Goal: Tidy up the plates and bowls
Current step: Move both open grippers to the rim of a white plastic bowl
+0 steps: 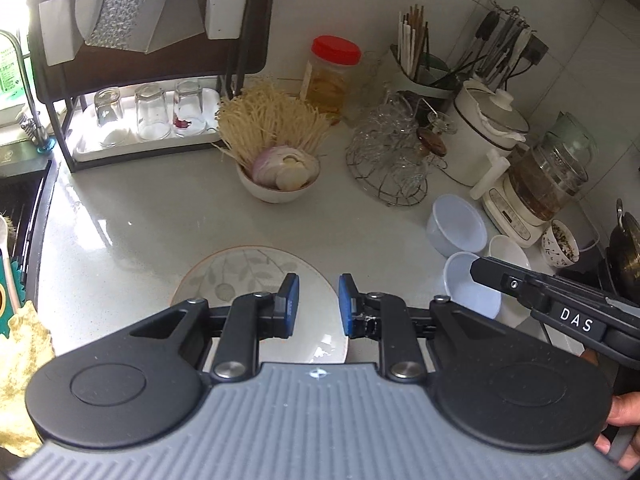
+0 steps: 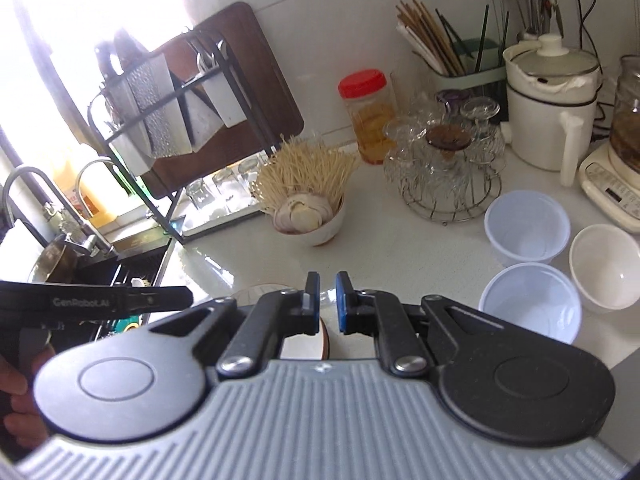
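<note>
A leaf-patterned plate (image 1: 240, 276) lies on the grey counter under my left gripper (image 1: 318, 304), whose jaws stand open and empty above it. My right gripper (image 2: 327, 302) has its jaws a small gap apart and holds nothing; the plate's rim (image 2: 324, 340) shows just below it. Two pale blue plastic bowls (image 2: 527, 222) (image 2: 530, 300) and a white bowl (image 2: 606, 266) sit to the right of the right gripper. They also show in the left wrist view: the blue bowls (image 1: 456, 224) (image 1: 470, 288) and the white bowl (image 1: 508, 248).
A white bowl of enoki and onion (image 1: 276, 184) stands mid-counter. A black dish rack (image 1: 152, 60) with upturned glasses is at back left, the sink (image 2: 80, 256) beside it. A wire basket of glassware (image 1: 388, 160), a red-lidded jar (image 1: 332, 76), a utensil holder and appliances line the back right.
</note>
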`<state>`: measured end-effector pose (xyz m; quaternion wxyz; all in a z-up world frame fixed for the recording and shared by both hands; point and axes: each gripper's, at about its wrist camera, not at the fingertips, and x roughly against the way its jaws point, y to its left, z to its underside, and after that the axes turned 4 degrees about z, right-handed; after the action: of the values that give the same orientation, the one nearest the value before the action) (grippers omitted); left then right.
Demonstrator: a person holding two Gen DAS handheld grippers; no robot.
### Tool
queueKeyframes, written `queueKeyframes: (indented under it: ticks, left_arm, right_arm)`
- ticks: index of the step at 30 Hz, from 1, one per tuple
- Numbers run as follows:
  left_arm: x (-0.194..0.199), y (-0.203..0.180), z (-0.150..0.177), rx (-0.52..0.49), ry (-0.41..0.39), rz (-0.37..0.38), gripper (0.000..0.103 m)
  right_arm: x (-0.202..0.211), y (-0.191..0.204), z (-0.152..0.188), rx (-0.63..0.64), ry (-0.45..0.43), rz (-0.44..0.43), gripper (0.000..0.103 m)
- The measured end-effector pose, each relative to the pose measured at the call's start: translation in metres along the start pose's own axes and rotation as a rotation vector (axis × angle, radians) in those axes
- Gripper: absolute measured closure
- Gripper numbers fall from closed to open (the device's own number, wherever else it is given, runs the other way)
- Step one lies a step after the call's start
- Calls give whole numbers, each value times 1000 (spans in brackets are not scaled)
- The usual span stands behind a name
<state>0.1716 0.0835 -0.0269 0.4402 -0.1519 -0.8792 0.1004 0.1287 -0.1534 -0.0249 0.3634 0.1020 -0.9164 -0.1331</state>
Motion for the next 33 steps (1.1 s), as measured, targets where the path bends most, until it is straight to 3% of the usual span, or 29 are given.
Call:
queueKeyframes:
  ticks: [8, 15, 25, 33]
  left_arm:
    - [0, -32, 17, -25, -11, 38, 77]
    - [-17, -50, 24, -67, 19, 88, 70]
    - [-43, -77, 24, -148, 43, 147, 51]
    - [-62, -81, 20, -186, 70, 171, 48]
  right_arm:
    - [31, -15, 13, 31, -46, 53, 91]
    - [44, -34, 26, -11, -68, 126, 91]
    - [53, -71, 38, -94, -67, 231, 89]
    - [43, -104, 50, -201, -68, 308, 87]
